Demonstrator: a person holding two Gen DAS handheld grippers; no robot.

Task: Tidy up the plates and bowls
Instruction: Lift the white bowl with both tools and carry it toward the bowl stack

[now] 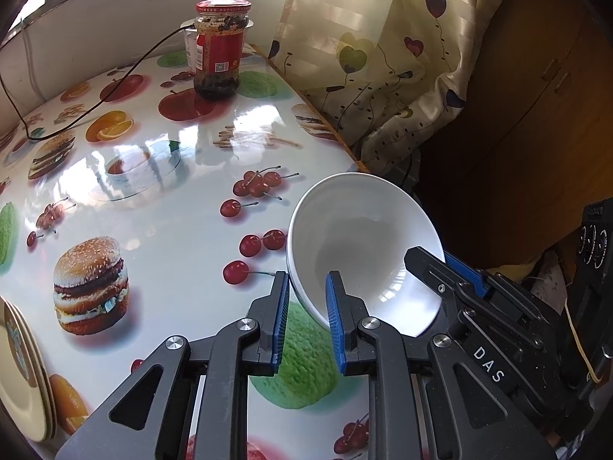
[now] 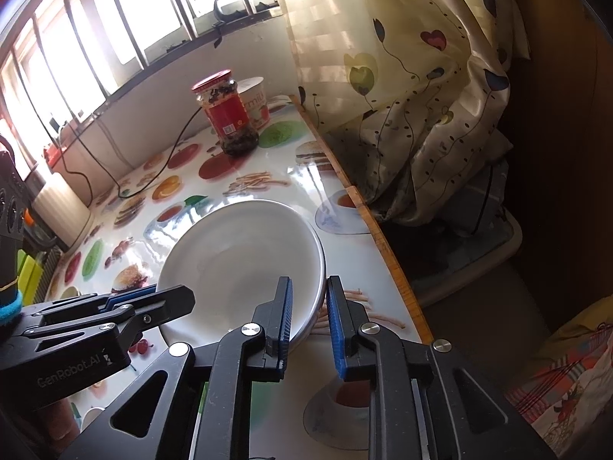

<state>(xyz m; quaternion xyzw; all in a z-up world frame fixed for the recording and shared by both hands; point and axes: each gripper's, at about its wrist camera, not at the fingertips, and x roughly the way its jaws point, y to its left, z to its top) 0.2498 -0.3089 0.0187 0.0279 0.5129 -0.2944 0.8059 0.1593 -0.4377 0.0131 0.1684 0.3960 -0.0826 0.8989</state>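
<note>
A white bowl [image 1: 360,230] sits tilted at the table's right side, near the wooden edge. My left gripper [image 1: 307,276] is shut on the bowl's near left rim, one blue pad inside the wall and one outside. My right gripper [image 1: 433,260] clamps the opposite rim in that view. In the right wrist view the same bowl [image 2: 237,253] fills the middle, with my right gripper [image 2: 308,283] shut on its right rim and my left gripper [image 2: 172,296] on its left rim. A stack of cream plates [image 1: 23,375] lies at the far left edge.
A glossy fruit-and-burger printed table [image 1: 172,207] carries a red-lidded jar [image 1: 220,50] at the back, a white cup [image 2: 254,101] behind it and a black cable [image 1: 95,103]. A patterned curtain [image 1: 383,57] hangs past the wooden table edge [image 2: 387,253].
</note>
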